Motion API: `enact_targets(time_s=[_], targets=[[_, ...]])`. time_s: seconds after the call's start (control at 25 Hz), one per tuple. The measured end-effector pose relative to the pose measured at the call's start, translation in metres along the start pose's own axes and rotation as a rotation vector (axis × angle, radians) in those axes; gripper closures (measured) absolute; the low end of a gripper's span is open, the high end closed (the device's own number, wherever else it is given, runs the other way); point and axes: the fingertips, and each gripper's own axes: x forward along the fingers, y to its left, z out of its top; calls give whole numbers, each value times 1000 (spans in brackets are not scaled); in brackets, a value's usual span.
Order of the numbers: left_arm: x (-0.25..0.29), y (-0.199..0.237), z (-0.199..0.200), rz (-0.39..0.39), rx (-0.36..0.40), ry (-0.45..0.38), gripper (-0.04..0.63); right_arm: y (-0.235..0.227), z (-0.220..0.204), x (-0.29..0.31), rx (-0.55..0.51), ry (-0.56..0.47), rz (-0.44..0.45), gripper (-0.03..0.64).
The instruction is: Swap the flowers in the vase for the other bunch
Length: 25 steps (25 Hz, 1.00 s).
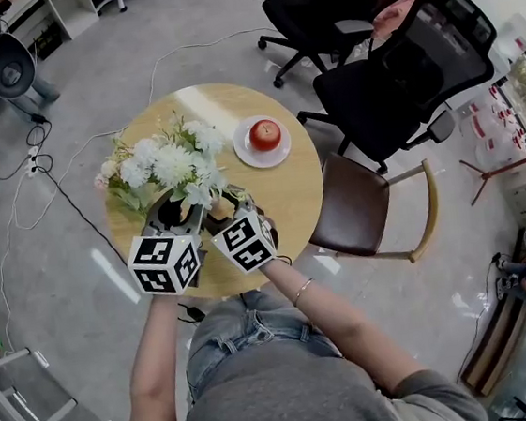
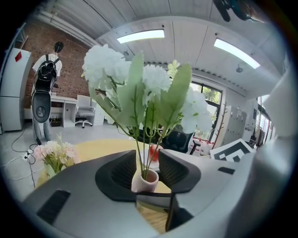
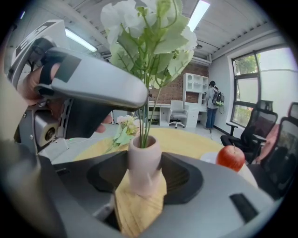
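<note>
White flowers [image 1: 177, 163] stand in the vase [image 3: 144, 162], which the right gripper [image 3: 144, 175] clasps. The left gripper [image 2: 148, 168] gapes round the stems [image 2: 139, 144]. The pink bunch [image 2: 56, 154] lies aside, so the swap is likely done.

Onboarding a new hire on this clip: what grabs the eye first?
The white flowers in the pink vase, toward the round table's near side, with the right gripper closed on the vase. Then the red apple on its white plate to the right, and the pink bunch lying at the table's left.
</note>
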Motion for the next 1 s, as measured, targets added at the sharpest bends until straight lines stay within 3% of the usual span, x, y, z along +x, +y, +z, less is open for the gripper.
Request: enact_targets(time_s=[0.4,1.0], targets=[[-16,3,-27,24,-73,38,436,1,0,1,-6,-3,4,380],[-48,23,-66,121,-187,63,439,2,-4,4,1,-9,15,380]])
